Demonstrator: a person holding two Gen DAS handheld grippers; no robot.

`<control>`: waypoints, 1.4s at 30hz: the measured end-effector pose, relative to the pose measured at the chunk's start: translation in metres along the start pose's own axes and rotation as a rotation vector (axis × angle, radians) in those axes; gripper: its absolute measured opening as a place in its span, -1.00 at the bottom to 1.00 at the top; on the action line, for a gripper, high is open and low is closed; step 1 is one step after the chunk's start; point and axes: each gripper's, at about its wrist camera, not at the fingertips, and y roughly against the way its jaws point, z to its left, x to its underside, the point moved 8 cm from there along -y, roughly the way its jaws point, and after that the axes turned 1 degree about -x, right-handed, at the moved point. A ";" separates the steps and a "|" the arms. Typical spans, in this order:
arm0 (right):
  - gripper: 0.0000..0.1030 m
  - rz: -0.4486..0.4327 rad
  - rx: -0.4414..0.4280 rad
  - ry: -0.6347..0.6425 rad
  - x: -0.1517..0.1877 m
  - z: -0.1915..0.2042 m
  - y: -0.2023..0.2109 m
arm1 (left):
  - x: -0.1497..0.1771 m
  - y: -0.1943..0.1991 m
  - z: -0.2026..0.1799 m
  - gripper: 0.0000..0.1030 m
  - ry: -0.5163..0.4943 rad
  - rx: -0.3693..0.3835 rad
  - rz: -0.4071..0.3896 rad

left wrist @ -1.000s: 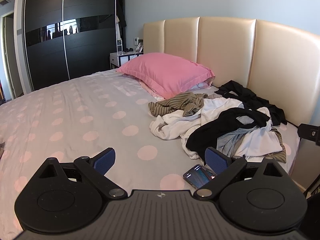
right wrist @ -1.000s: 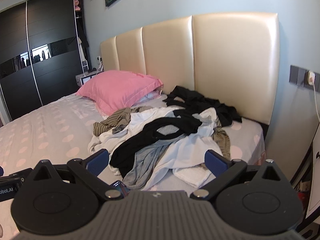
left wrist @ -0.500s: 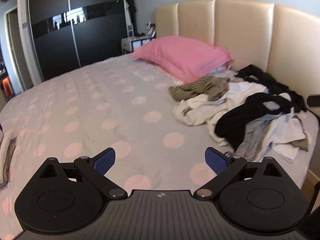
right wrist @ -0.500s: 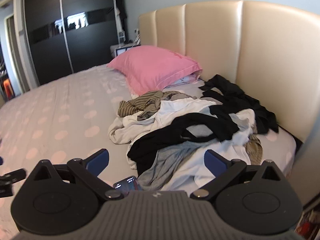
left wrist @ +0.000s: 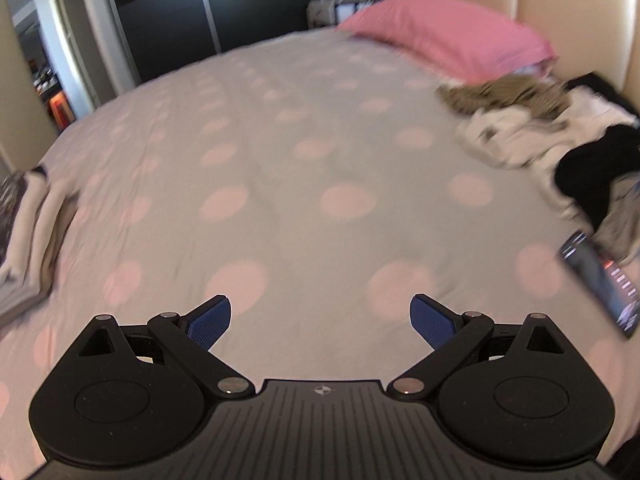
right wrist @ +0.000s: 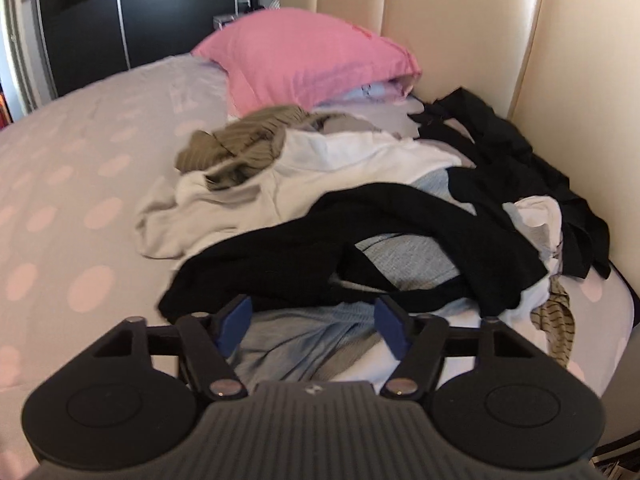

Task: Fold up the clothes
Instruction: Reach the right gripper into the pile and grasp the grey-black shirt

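Grey cotton dotted with pale pink covers the bed [left wrist: 304,152], and the left claw [left wrist: 320,320] hangs over a bare stretch of it, its blue pads [left wrist: 210,322] set wide with nothing between them. From that view the heap of clothes [left wrist: 560,136] lies toward two o'clock, a dark phone [left wrist: 600,280] with a lit screen rests on the sheet at three o'clock just beside the heap's near edge, and a flat stack of light fabric [left wrist: 28,240] sits at nine o'clock, too blurred to tell what it is. The right claw [right wrist: 312,326] points down at the near edge of the pile, its jaws closing; a crumpled pale blue-grey garment [right wrist: 312,344] shows in the gap, though the pads do not yet press on it. A long black garment [right wrist: 340,240] crosses the pile just beyond the fingertips, a white one [right wrist: 340,164] lies at twelve o'clock, an olive striped one [right wrist: 244,140] at eleven, and a pink pillow [right wrist: 304,56] leans against the cream padded headboard [right wrist: 460,24] behind.
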 end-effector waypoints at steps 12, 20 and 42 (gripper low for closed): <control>-0.90 0.011 0.013 0.001 -0.025 0.022 -0.003 | 0.016 -0.006 0.029 0.90 0.065 -0.021 0.050; -0.91 -0.142 -0.179 0.140 -0.051 0.116 0.107 | 0.007 0.033 0.039 0.90 0.092 -0.006 -0.023; -0.99 -0.217 -0.791 0.418 0.032 0.425 0.324 | 0.036 0.138 0.132 0.90 0.254 -0.109 -0.168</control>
